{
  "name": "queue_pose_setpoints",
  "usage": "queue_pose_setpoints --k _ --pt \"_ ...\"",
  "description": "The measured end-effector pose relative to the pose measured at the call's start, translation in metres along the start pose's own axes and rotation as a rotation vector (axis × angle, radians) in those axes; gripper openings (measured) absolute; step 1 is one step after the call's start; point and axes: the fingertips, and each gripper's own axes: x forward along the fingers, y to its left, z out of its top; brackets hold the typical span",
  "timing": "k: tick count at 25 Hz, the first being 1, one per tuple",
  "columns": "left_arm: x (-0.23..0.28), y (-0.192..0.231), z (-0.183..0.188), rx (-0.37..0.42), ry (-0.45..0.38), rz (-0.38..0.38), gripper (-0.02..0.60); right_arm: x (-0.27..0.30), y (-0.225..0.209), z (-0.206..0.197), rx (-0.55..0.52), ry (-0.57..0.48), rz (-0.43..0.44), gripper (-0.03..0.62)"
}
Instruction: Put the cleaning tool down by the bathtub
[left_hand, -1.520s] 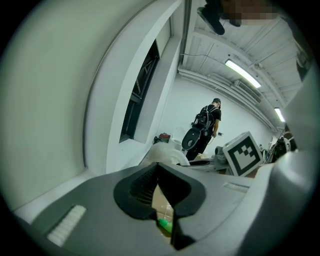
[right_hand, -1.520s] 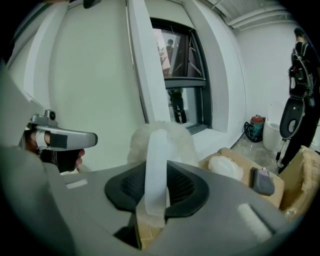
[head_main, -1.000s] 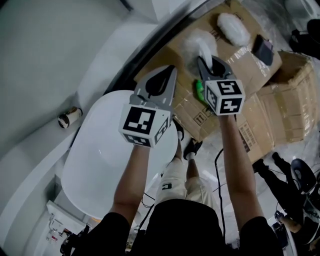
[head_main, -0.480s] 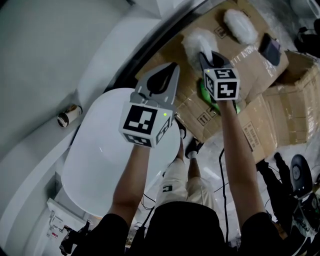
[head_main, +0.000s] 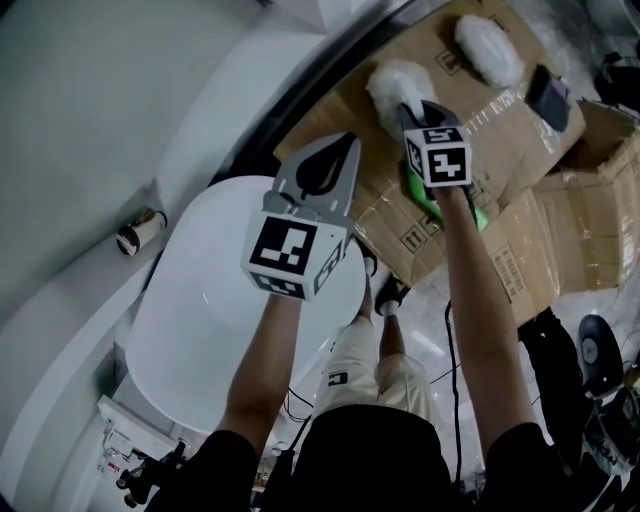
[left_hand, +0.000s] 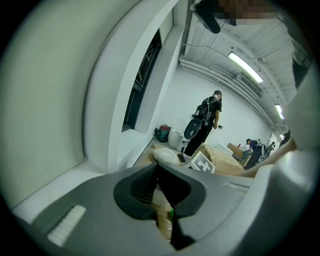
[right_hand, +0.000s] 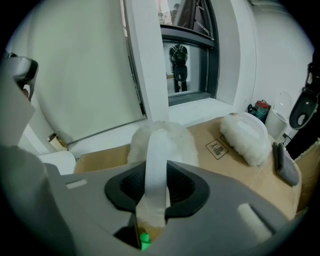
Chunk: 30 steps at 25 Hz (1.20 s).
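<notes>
The cleaning tool (head_main: 393, 83) is a white fluffy pad with a white strap handle (right_hand: 155, 160). My right gripper (head_main: 418, 112) is shut on that strap, and the pad (right_hand: 175, 137) hangs right at the cardboard (right_hand: 222, 155); I cannot tell whether it touches. The white bathtub (head_main: 200, 330) lies below and left of the cardboard in the head view. My left gripper (head_main: 322, 168) hovers over the tub's far rim, jaws together with nothing between them. In the left gripper view the left gripper (left_hand: 159, 169) shows its dark pads meeting.
A second fluffy white pad (head_main: 490, 50) and a dark flat object (head_main: 548, 100) lie further along the flattened cardboard (head_main: 520, 180). A small roll (head_main: 138, 232) sits on the ledge left of the tub. A green piece (head_main: 420, 192) shows under the right gripper. A person (left_hand: 204, 120) stands far off.
My right gripper has carried the fluffy tool further out over the cardboard, away from me. The left gripper has barely shifted.
</notes>
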Motion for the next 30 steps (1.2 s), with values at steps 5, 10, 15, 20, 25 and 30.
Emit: queue_pose_setpoints --k 5,10,15,20,25,30 --pt "0.002 -0.002 0.000 0.010 0.002 -0.010 -0.001 0.007 0.003 0.000 -0.014 0.006 0.010 0.095" --pt "0.002 -0.004 -0.001 0.012 0.011 -0.013 -0.001 0.013 0.007 0.001 -0.025 0.009 0.020 0.095" --pt "0.001 -0.003 -0.005 0.010 0.013 -0.004 -0.002 0.016 0.006 0.001 -0.031 0.015 0.022 0.106" --pt "-0.001 0.000 -0.004 0.010 0.013 0.007 0.000 0.016 0.006 0.003 -0.038 0.018 0.015 0.166" --pt "-0.005 -0.002 -0.002 0.017 0.016 0.013 0.000 0.008 0.007 0.010 -0.052 0.003 0.010 0.186" --pt "-0.014 -0.007 0.000 0.016 0.010 0.019 0.000 -0.012 0.016 0.020 -0.059 -0.027 0.013 0.192"
